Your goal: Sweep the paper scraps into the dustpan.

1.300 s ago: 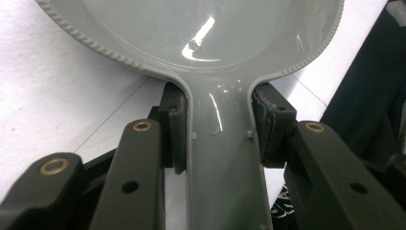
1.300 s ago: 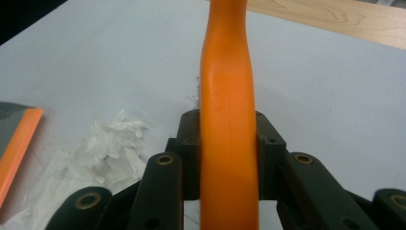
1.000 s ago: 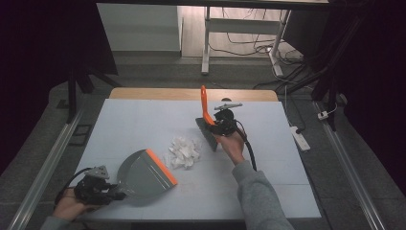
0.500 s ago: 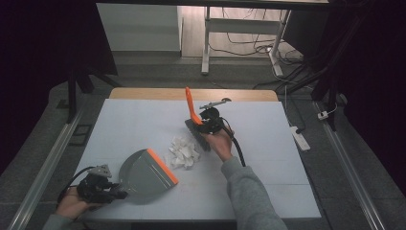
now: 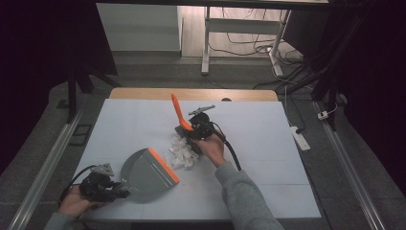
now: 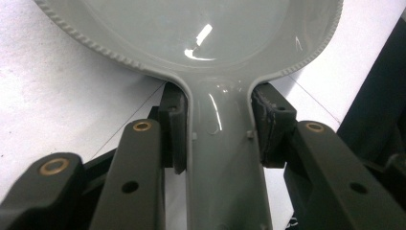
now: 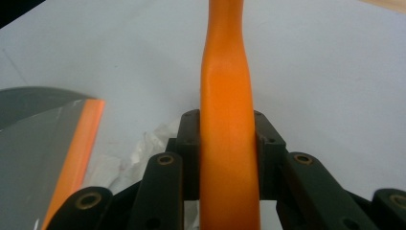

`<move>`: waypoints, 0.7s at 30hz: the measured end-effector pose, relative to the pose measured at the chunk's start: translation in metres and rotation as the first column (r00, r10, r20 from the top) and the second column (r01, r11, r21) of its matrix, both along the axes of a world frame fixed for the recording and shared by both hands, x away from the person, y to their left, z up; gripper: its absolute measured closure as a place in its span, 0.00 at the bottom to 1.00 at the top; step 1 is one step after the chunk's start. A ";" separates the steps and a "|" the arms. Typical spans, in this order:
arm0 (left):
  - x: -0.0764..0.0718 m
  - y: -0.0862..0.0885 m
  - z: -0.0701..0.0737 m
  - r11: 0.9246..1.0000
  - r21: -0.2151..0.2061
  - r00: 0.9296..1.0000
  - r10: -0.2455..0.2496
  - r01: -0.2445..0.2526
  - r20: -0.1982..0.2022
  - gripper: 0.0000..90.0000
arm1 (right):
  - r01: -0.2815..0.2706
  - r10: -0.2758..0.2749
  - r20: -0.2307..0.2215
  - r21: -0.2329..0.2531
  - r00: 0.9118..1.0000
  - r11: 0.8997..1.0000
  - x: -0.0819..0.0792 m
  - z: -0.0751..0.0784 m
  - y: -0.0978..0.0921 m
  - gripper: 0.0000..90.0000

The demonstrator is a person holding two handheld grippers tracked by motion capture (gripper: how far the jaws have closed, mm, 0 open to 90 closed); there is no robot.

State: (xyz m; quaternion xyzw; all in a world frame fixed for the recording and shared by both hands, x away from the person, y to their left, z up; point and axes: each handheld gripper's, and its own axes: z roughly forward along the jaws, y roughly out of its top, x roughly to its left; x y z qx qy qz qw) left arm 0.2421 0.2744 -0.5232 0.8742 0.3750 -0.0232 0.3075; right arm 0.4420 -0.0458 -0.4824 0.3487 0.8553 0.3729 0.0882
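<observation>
A grey dustpan (image 5: 146, 172) with an orange lip lies on the white table at the front left. My left gripper (image 5: 115, 191) is shut on the dustpan handle (image 6: 222, 158). A small brush with an orange handle (image 5: 179, 112) stands over the pile of white crumpled paper scraps (image 5: 184, 152) in the middle of the table. My right gripper (image 5: 196, 129) is shut on that orange handle (image 7: 229, 134). In the right gripper view the dustpan's orange lip (image 7: 76, 148) and the paper scraps (image 7: 139, 153) lie at the left, below the handle.
The white table top (image 5: 268, 143) has free room to the right and at the back left. A wooden strip runs along its far edge (image 5: 191, 93). Desk legs and cables sit on the floor behind.
My right gripper has carried the brush leftward and toward me, from the back right of the table onto the paper pile. The left gripper and dustpan have stayed put.
</observation>
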 end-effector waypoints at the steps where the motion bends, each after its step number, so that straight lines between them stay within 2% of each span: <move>1: 0.000 0.000 0.000 1.000 0.000 1.000 -0.002 0.002 0.000 0.68 | -0.007 0.007 -0.001 0.000 1.000 1.000 -0.002 0.000 0.002 0.78; 11: 0.002 -0.002 0.000 1.000 -0.002 1.000 -0.006 0.006 -0.002 0.68 | -0.090 0.090 0.002 0.016 0.996 0.996 -0.026 -0.002 0.022 0.78; 21: 0.002 -0.002 0.000 1.000 -0.003 1.000 -0.005 0.005 -0.004 0.68 | -0.112 0.113 -0.009 0.040 0.994 0.993 -0.033 -0.002 0.024 0.78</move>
